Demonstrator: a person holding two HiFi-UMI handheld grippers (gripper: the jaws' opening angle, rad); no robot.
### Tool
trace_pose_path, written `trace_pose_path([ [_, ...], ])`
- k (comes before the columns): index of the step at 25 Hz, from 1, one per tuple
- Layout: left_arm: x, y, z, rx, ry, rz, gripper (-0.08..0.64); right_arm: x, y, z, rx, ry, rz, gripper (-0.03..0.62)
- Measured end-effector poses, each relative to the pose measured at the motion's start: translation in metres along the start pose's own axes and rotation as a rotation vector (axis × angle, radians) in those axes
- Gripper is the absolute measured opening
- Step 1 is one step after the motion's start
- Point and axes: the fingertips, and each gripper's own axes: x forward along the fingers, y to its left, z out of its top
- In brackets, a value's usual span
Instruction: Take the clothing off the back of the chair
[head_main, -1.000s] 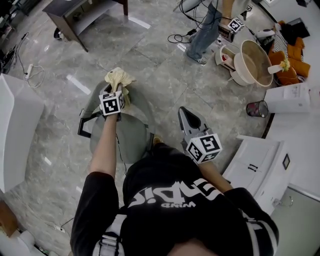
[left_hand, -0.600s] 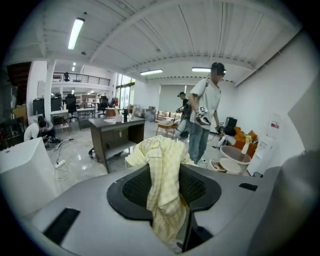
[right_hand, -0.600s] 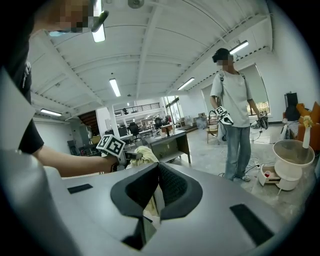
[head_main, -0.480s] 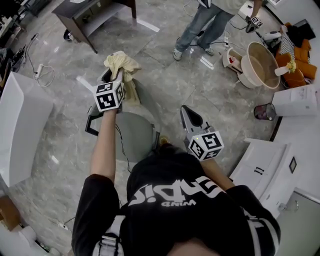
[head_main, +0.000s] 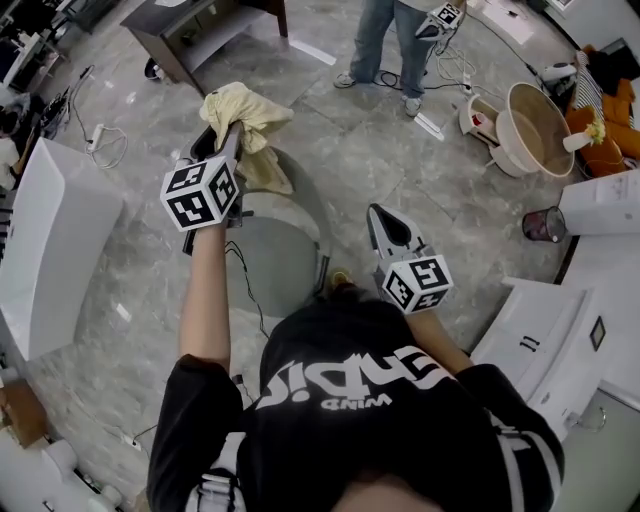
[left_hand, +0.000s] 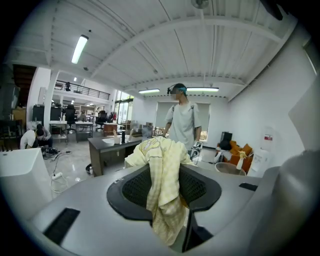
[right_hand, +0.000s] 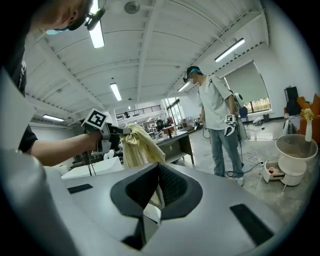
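**Item:** yellow clothing (left_hand: 162, 165), pinched between the left gripper (left_hand: 167, 182) jaws, bunched past their tips, tail hanging below.
**Chair** (head_main: 270, 265): beneath those jaws; hem near its back, contact unclear.
**Right gripper** (right_hand: 157, 192): jaws together, empty, clothing well ahead of them.
**Handling:** hold the pinch firm, lift straight up until the hem clears, then carry aside.

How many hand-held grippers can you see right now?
3: the left hand-held gripper clamping the yellow garment; the right hand-held gripper, empty; a third hand-held gripper carried by the bystander. More may be hidden.
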Motion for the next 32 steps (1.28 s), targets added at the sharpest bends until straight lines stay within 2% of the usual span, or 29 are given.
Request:
trace_pose_path([
  [12, -0.126, -0.026, -0.003, -0.058, -0.031, 0.062, 0.164, 0.005, 0.017, 0.001, -0.016, 0.011, 0.13, 0.014],
  [24, -0.196, -0.047, -0.057, -0.127, -0.03, 0.22, 0.164, 0.01, 0.051, -0.009, -0.057, 0.065, 0.335, 0.014],
  [32, -0.239, -0.069, -0.091, -0.138, -0.031, 0.197, 0.164, -0.021, 0.076, -0.032, -0.054, 0.065, 0.333, 0.014],
])
